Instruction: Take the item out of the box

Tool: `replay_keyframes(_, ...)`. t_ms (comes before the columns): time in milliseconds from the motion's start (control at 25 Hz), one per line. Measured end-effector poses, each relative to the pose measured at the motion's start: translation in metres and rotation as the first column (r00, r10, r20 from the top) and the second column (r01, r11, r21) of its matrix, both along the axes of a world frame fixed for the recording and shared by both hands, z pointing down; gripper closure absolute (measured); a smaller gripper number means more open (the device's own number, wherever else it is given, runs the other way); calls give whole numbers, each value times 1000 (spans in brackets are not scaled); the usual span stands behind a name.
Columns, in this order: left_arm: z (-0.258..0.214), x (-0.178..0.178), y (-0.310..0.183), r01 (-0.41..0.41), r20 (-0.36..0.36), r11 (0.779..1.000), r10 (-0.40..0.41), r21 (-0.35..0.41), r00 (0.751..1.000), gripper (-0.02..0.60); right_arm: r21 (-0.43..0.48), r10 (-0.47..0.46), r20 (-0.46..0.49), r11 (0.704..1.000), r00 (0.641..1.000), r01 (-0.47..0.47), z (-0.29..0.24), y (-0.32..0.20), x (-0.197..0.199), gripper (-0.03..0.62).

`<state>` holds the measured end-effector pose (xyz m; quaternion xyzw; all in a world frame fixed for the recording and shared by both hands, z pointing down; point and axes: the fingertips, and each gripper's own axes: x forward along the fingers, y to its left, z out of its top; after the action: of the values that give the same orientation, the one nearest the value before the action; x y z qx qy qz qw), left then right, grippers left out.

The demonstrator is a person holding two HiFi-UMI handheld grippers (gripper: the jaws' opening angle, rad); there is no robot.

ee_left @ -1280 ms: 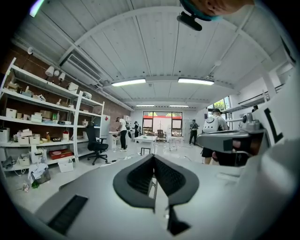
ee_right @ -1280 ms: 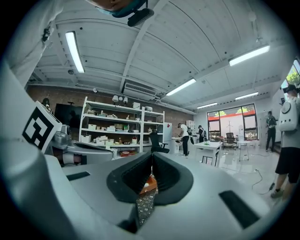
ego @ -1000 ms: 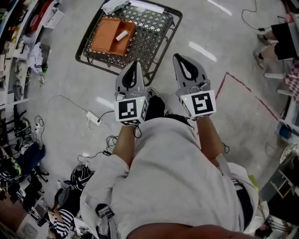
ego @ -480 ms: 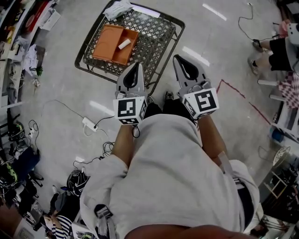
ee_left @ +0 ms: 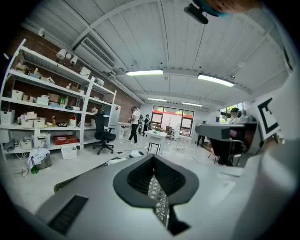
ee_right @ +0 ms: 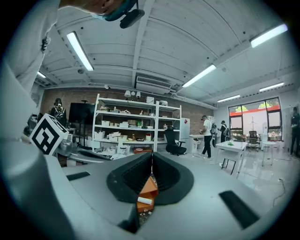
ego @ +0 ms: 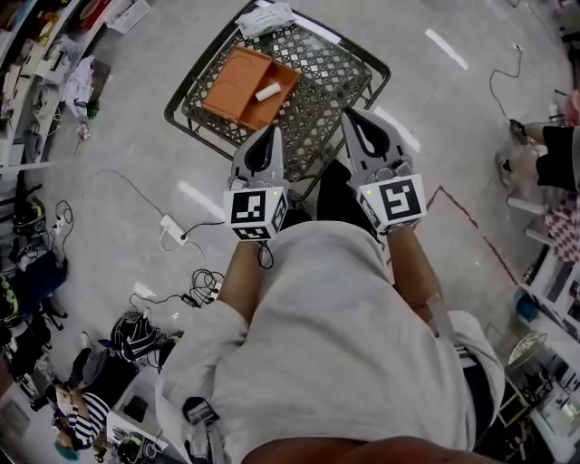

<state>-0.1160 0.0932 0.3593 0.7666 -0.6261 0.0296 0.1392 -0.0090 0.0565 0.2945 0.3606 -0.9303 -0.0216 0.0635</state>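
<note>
An orange two-compartment box (ego: 237,83) lies on a dark lattice crate (ego: 337,74) on the floor. A small white cylinder (ego: 267,91) rests in the box's right compartment. My left gripper (ego: 271,131) is shut and empty, its tips over the crate's near edge, short of the box. To its right my right gripper (ego: 348,113) is also shut and empty over the near edge. In the right gripper view the box (ee_right: 150,186) and the white cylinder (ee_right: 145,200) show through the slot below the closed tips (ee_right: 152,157). The left gripper view shows only lattice (ee_left: 157,199) below its closed tips (ee_left: 153,157).
A white bundle (ego: 263,18) lies at the crate's far edge. A power strip with cables (ego: 174,227) lies on the floor at left, beside cluttered shelves (ego: 27,100). A red tape line (ego: 462,204) and a seated person's legs (ego: 548,149) are at right.
Both grippers have come closer to the crate, their tips now over its near edge. The jaws have stayed shut.
</note>
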Motion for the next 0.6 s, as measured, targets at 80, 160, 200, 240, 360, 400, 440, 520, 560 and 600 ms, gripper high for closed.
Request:
replay_keyframes(80, 0, -5, -9, 17, 9, 1000, -17, -9, 1000, 574, -1, -27, 4, 1000, 1000, 27, 0, -14, -6, 589)
replay_keyframes(160, 1, -13, -19, 45, 27, 999, -45, -21, 999, 574, -4, -66, 10, 998, 998, 66, -1, -32, -14, 589)
replay_keyframes(200, 1, -17, -24, 65, 36, 997, -64, -28, 997, 574, -5, -89, 11, 996, 996, 89, -2, -42, -20, 589)
replay_keyframes(240, 1, -22, -30, 86, 42, 996, -85, -34, 996, 574, -8, -111, 12, 994, 994, 111, -1, -52, -25, 589)
replay_keyframes(360, 4, -31, -55, 133, 45, 990, -131, -52, 990, 574, -25, -158, 9, 987, 987, 159, 8, -85, -35, 589)
replay_keyframes(400, 5, -32, -63, 138, 48, 989, -135, -59, 990, 574, -31, -174, 1, 984, 985, 174, 12, -96, -36, 589)
replay_keyframes(440, 7, -31, -72, 136, 57, 988, -133, -66, 990, 574, -38, -191, -11, 981, 981, 191, 15, -105, -38, 589)
replay_keyframes(520, 8, -28, -88, 121, 81, 989, -114, -87, 990, 574, -51, -226, -40, 973, 973, 224, 22, -119, -42, 589)
replay_keyframes(560, 10, -27, -95, 110, 93, 989, -101, -103, 991, 574, -55, -240, -51, 970, 969, 237, 26, -125, -44, 589)
replay_keyframes(600, 13, -25, -102, 97, 104, 988, -84, -120, 991, 574, -60, -253, -59, 967, 966, 250, 31, -129, -44, 589)
